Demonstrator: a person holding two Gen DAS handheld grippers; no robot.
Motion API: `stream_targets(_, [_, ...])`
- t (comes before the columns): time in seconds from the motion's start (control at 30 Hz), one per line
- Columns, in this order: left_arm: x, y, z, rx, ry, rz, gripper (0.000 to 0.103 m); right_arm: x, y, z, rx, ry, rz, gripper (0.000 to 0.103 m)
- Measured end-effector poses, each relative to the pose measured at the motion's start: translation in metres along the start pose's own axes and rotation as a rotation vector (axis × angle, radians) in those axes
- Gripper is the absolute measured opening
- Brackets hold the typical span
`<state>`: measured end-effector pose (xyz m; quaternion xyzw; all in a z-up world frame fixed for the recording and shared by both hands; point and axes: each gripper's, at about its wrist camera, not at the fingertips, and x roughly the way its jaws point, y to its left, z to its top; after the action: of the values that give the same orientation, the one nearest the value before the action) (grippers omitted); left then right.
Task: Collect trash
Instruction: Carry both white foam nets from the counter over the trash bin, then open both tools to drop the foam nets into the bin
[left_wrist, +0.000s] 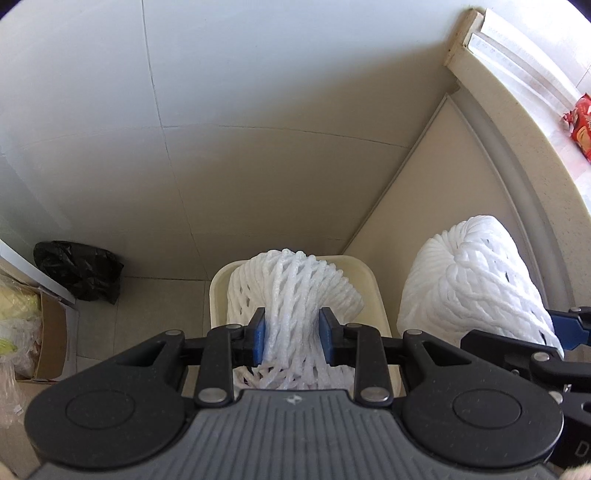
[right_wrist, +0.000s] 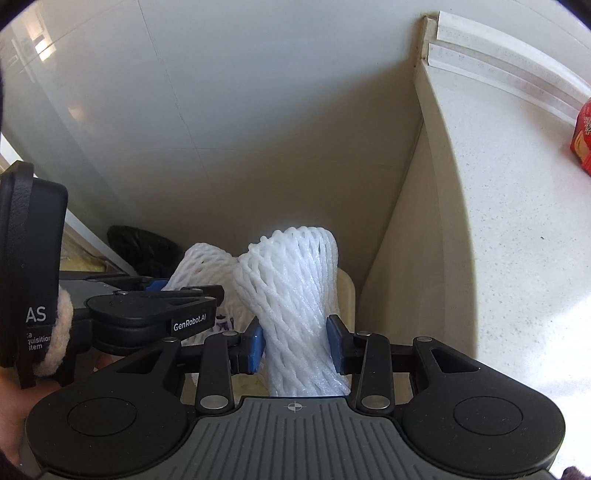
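So both grippers have a white foam fruit net each. The left gripper (left_wrist: 292, 334) has its blue fingers (left_wrist: 258, 334) clamped on the one foam net (left_wrist: 291, 295), squeezed in at the waist, with the top flaring out past the fingertips. This net hangs right over the cream trash bin (left_wrist: 373, 291), and its lower end looks to be inside the rim.

The right gripper (right_wrist: 295, 343) is pinching the second foam net (right_wrist: 295, 295) between its fingers (right_wrist: 255, 345) the same way, pads pressed into both sides. From the left wrist view that second net (left_wrist: 476, 280) sits just to the right of the left fingers, beside the bin; in the right wrist view the bin's rim (right_wrist: 349, 290) shows just beyond and right of the fingers.

Further out: a crumpled black plastic bag (left_wrist: 79, 271) on the tiled floor, off to the left of the left fingers, near a cardboard box (left_wrist: 50, 332) stuffed with clear plastic. On the right, the white bench (right_wrist: 517, 221) has a red package (right_wrist: 583, 136) on it, well away from the fingers.
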<state>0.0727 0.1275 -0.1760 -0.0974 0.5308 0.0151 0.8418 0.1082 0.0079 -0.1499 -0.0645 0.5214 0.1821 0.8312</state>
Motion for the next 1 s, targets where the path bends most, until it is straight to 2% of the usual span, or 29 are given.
stream_targets(0.13, [0.006,0.003,-0.001,0.015,-0.006,0.004,0.034,0.003,0.003,-0.004,0.004,0.005,0.001,0.037])
stream_targets(0.2, [0.008,0.003,-0.001,0.025,-0.006,0.018,0.047,0.005,0.003,-0.005,0.016,0.012,0.009,0.05])
stream_targets(0.27, [0.01,0.004,-0.001,0.031,-0.001,0.03,0.05,0.008,-0.001,-0.005,0.033,0.024,0.009,0.059])
stream_targets(0.53, [0.017,0.009,-0.004,0.035,0.029,0.036,0.061,0.004,-0.003,-0.007,0.035,0.02,0.044,0.065])
stream_targets(0.6, [0.018,0.01,-0.004,0.033,0.031,0.039,0.067,0.004,-0.002,-0.005,0.034,0.019,0.054,0.067])
stream_targets(1.0, [0.02,0.013,-0.002,0.029,0.041,0.047,0.073,0.001,-0.002,-0.003,0.028,0.011,0.066,0.072])
